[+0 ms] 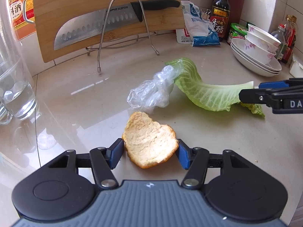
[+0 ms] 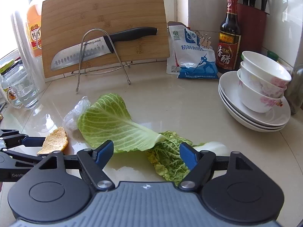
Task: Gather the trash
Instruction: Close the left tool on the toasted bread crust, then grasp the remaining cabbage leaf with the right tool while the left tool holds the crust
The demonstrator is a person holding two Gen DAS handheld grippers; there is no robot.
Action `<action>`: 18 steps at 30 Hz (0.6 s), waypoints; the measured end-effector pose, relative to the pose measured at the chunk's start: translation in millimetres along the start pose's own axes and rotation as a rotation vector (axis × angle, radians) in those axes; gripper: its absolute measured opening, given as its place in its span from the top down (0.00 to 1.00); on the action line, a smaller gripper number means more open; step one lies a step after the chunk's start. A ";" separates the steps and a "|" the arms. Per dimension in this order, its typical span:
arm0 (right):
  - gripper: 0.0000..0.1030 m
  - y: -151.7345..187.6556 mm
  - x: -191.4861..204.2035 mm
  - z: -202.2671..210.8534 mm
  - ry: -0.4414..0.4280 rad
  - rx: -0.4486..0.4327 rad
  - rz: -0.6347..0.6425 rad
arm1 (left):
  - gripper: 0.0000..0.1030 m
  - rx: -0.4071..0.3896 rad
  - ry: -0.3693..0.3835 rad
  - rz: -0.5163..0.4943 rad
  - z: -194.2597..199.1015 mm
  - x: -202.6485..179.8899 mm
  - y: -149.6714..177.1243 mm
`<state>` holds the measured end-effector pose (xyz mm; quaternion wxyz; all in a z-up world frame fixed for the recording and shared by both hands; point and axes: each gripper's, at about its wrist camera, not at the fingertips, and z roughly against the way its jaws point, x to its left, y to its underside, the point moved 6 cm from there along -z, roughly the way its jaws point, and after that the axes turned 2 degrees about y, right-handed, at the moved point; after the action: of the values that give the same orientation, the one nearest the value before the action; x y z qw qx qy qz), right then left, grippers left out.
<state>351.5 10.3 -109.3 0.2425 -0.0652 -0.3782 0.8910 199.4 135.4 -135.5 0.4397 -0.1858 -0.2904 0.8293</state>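
A home kitchen: a cutting board [image 2: 106,28] with knife [image 2: 98,45], vinegar bottle [image 2: 229,37], stacked bowls [image 2: 263,81].

A knife [image 2: 98,46] rests against a bamboo board [image 2: 106,11], stacked bowls [image 2: 261,83] beside what looks like a vinegar bottle [image 2: 229,36].

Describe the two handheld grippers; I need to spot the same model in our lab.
Both match. The left gripper and right gripper each have a ribbed grey body, two round black housings, black link arms with silver rivets, and blue pads on the jaws. White lettering marks the side. No cables or sleeves show.
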 end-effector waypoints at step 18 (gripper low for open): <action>0.80 -9.2 -9.9 -27.6 0.006 -0.001 -0.070 | 0.46 0.004 0.005 0.019 -1.3 0.2 -2.1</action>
<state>372.0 28.8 -122.9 0.2749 -0.0548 -0.3801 0.8815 201.3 136.9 -135.1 0.4331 -0.1898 -0.2859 0.8335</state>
